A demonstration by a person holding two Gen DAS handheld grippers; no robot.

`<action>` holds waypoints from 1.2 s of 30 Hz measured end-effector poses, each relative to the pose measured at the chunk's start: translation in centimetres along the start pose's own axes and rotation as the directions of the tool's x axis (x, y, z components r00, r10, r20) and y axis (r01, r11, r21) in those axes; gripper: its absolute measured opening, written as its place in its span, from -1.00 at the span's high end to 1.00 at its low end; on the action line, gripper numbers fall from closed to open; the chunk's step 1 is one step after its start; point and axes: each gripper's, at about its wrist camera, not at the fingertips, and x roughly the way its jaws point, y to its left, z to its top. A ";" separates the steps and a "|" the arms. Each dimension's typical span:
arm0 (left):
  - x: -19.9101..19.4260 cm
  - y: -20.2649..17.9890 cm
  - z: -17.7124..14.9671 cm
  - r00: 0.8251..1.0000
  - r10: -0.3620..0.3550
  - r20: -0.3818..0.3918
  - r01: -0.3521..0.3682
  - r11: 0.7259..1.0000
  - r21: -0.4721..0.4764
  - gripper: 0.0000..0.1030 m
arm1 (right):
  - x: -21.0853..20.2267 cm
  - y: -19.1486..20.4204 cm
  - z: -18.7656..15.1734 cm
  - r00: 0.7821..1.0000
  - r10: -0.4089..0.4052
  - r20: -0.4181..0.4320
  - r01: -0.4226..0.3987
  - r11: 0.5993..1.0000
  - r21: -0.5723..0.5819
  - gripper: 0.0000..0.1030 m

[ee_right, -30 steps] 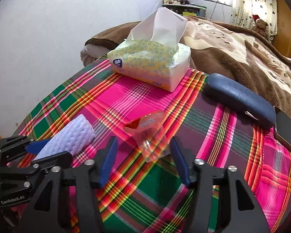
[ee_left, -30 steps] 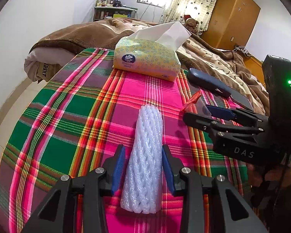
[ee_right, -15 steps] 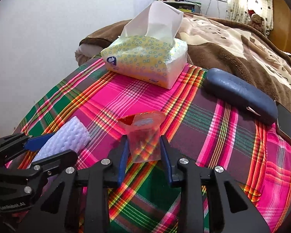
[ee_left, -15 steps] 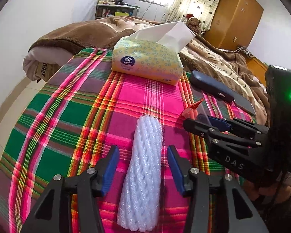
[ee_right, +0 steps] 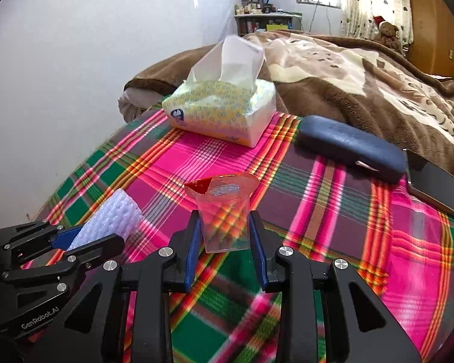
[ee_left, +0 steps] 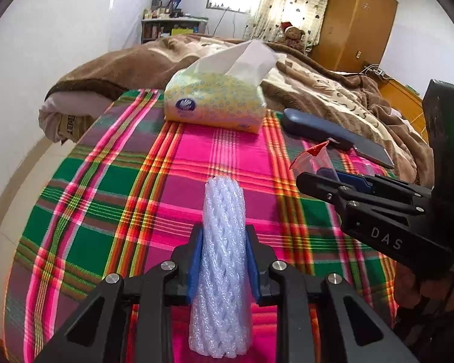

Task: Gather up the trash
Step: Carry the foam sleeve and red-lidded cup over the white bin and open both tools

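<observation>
The plaid cloth (ee_left: 112,181) is soft woven fabric w/ pink, green and red stripes, so it may wrinkle or lift if you drag sth over it. On its far side the tissue pack (ee_left: 215,103) is a soft plastic-wrapped block, not trash I think. The dark blue case (ee_right: 351,148) looks hard and smooth, w/ a flat dark slab (ee_right: 435,184) just beside it; leave both.

Your left gripper (ee_left: 223,260) is pressed on both sides of the white foam net sleeve (ee_left: 224,251), approx. at its middle, while the sleeve lies along the cloth pointing away from you. It is a long tube of knitted foam mesh, very light and squashy; I judge it will bend at the free ends, so a mid hold is correct.

Your right gripper (ee_right: 225,242) has its pads closed against the lower part of the clear plastic wrapper (ee_right: 224,208) w/ red top edge, near the cloth centre. It is thin, crinkly, almost no weight and slippery. Probably it can slide out, so pinch low and firm.
</observation>
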 end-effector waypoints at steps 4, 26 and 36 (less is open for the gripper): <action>-1.8 -0.9 -0.4 1.000 -0.017 0.018 0.017 1.000 0.005 0.48 | -1.8 -0.3 -0.7 1.000 -0.011 0.025 0.010 1.000 0.008 0.39; -10.7 -12.9 -4.2 0.981 -0.159 0.113 0.136 0.973 0.189 0.48 | -14.6 -5.3 -7.2 0.977 -0.128 0.172 0.109 0.987 0.117 0.39; -12.2 -19.4 -6.4 0.966 -0.241 0.096 0.205 0.936 0.286 0.48 | -19.1 -8.8 -11.3 0.956 -0.223 0.193 0.184 0.963 0.199 0.38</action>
